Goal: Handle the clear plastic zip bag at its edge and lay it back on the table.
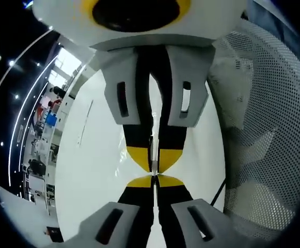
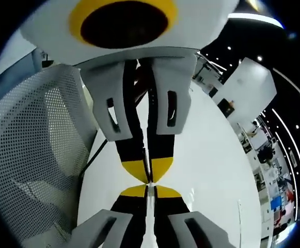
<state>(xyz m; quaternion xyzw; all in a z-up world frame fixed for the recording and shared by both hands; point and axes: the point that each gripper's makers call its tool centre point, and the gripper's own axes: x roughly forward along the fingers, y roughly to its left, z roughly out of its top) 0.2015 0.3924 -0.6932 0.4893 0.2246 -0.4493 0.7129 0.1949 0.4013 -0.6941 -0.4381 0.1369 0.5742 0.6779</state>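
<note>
While both jaws pinch, bag [image 1: 153,155] thin, clear.

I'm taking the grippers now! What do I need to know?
Left hand-held gripper: jaws shut, tip to tip with the right one.
Right hand-held gripper: jaws shut too.
Bag: seen as a thin clear strip pinched between the jaws, so both seem to hold its edge; it is hard to see.
Table: white, behind the grippers, beside a mesh chair.
Done: edge gripped.
Left: lay the bag on the table, then open both.
</note>
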